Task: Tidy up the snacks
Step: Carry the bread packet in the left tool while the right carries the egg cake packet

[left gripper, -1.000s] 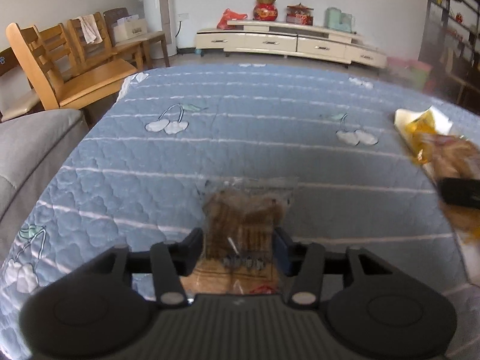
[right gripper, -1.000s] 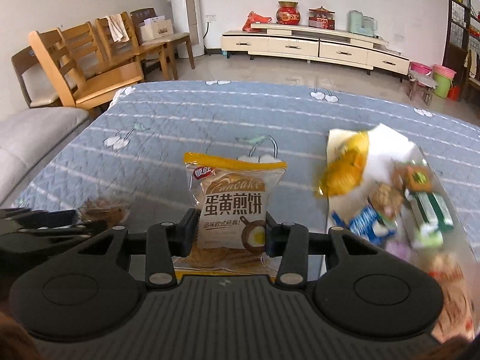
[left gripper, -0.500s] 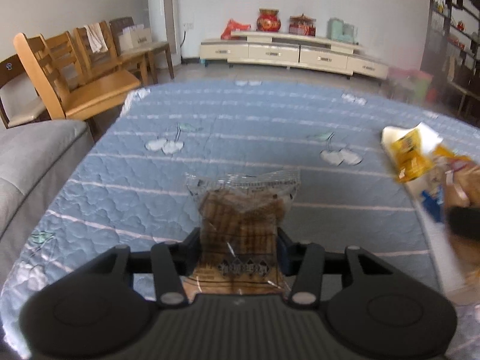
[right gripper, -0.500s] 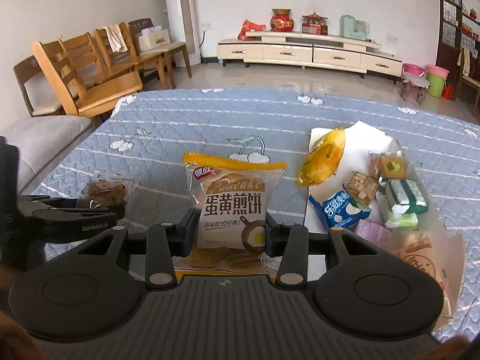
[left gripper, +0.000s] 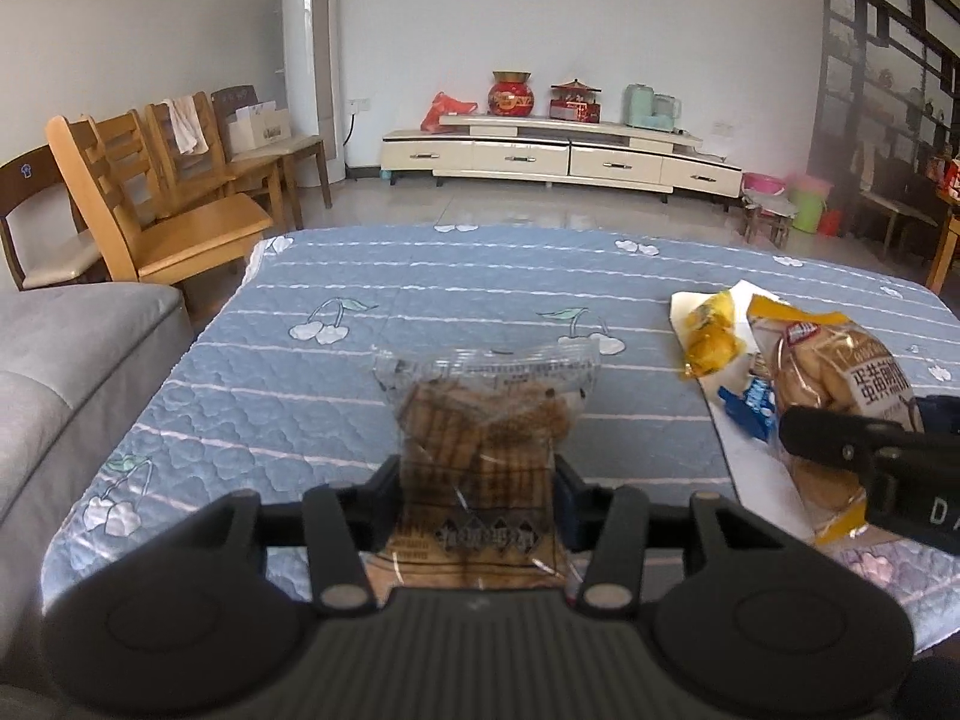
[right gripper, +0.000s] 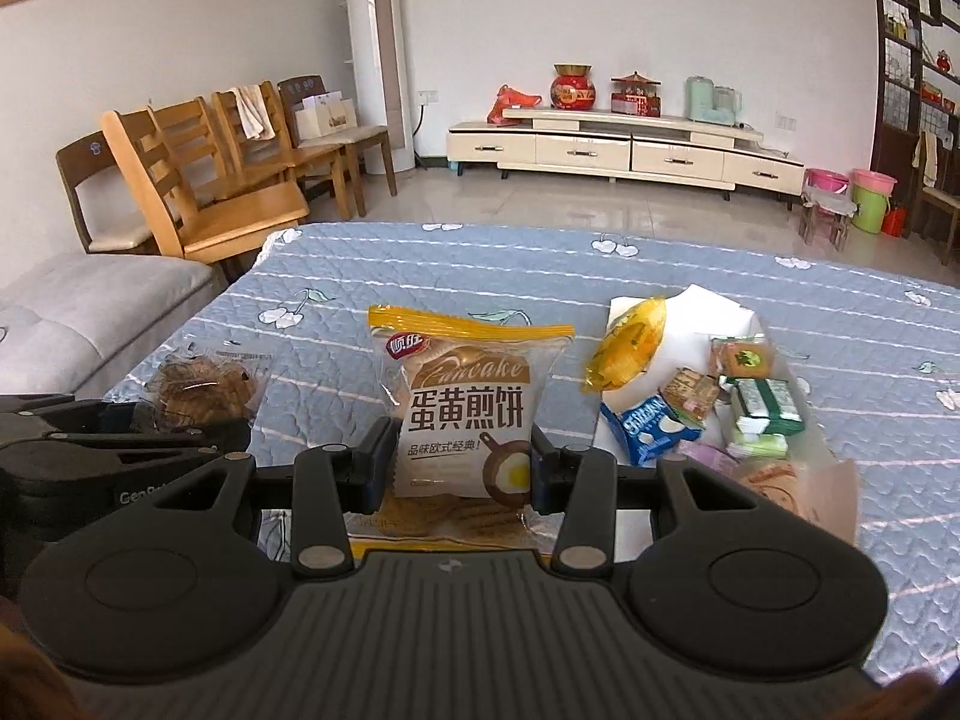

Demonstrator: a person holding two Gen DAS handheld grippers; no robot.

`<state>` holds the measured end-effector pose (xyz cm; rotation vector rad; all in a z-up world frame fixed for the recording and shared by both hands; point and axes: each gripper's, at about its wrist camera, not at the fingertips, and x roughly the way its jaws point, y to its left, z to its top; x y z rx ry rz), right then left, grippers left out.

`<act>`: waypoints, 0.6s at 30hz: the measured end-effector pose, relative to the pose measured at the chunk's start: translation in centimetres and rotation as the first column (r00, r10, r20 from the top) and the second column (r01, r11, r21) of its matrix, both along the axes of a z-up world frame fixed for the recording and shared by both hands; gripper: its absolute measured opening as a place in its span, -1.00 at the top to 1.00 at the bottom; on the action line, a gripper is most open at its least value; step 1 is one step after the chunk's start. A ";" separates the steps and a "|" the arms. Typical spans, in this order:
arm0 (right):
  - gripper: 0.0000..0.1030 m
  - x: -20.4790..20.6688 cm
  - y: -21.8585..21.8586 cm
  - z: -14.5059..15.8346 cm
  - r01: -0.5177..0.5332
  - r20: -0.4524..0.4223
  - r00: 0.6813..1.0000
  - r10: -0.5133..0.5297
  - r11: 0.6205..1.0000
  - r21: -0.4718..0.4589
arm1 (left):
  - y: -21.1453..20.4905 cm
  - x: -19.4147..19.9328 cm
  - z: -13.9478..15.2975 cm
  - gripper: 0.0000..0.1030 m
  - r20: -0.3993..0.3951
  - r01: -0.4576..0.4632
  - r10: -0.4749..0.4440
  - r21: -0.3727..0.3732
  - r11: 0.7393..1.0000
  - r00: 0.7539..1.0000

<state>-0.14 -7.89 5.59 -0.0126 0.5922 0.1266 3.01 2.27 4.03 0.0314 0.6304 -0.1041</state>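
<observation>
Both grippers have risen: left gripper [left gripper: 477, 495] clamps a cookie bag [left gripper: 480, 450], right gripper [right gripper: 459, 468] clamps a pancake bag [right gripper: 468, 408], above the blue quilt [right gripper: 420, 264]; remaining snacks lie right on white paper [right gripper: 708, 318].

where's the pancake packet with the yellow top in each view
Left wrist: the pancake packet is at the right edge, clamped in the right gripper.
Right wrist: the packet is bottom centre, between this gripper's fingers.
Shared landmark: the yellow snack bag just beyond the packet.
</observation>
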 end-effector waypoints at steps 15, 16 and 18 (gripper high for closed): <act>-0.03 -3.6 -3.1 1.0 0.056 0.043 0.998 -0.056 0.998 0.004 | -3.6 -2.6 1.1 0.06 0.025 0.070 -0.070 -0.002 0.998 0.997; -0.03 -3.7 -3.3 1.0 0.062 0.046 0.997 -0.062 0.998 0.003 | -3.8 -2.6 1.0 0.06 0.024 0.076 -0.076 -0.003 0.997 0.997; -0.03 -3.8 -3.5 1.0 0.074 0.051 0.996 -0.074 0.997 -0.001 | -4.2 -2.6 1.0 0.06 0.024 0.085 -0.085 -0.001 0.996 0.996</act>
